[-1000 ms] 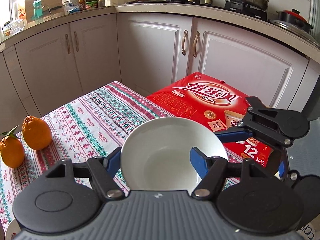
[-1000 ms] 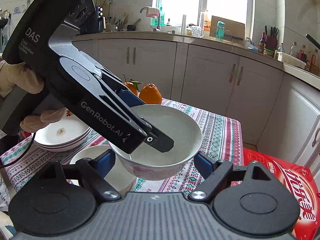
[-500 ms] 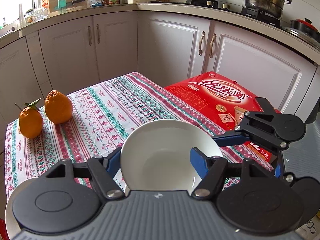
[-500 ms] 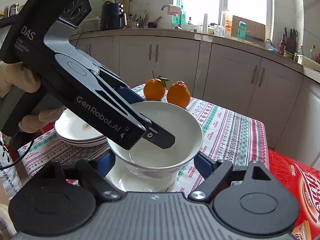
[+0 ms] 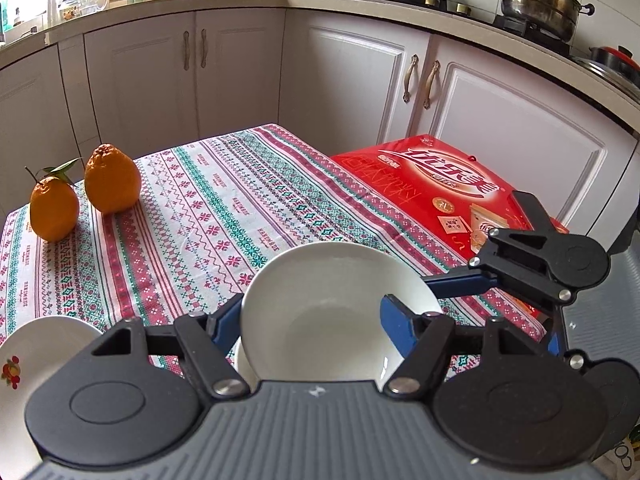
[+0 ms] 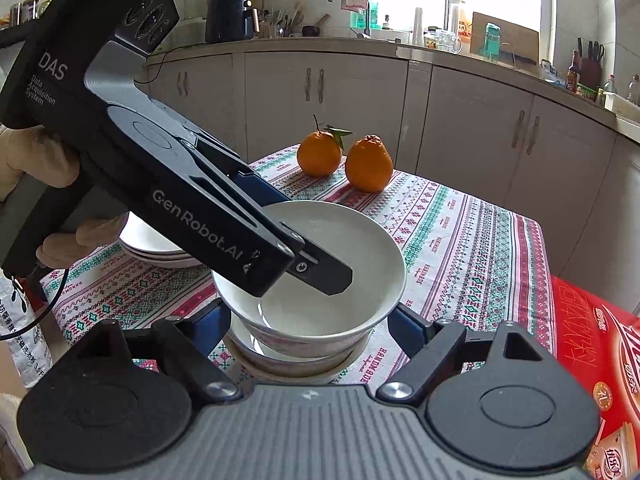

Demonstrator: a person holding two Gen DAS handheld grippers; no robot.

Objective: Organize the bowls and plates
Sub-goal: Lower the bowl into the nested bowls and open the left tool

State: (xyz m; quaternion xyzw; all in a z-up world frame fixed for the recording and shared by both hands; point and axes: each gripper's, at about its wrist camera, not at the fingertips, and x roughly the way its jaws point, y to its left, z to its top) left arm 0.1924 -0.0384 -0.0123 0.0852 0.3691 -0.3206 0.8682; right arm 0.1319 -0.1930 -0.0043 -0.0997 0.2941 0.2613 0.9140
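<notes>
Covering the table, a patterned cloth [image 6: 460, 240]; plate stack [image 6: 154, 246] at 9 o'clock, two oranges [image 6: 344, 158] at 12. White bowl [image 6: 320, 280] sits just over a lower bowl [image 6: 296, 362], dead centre. Left gripper [image 6: 320, 276] pinches its 9 o'clock rim, nearly closed. Right gripper [image 6: 310, 326] straddles it, wide apart, gripping nothing. Glazed ceramic: stiff, slick, chippable, moderately heavy; grip rim only.
</notes>
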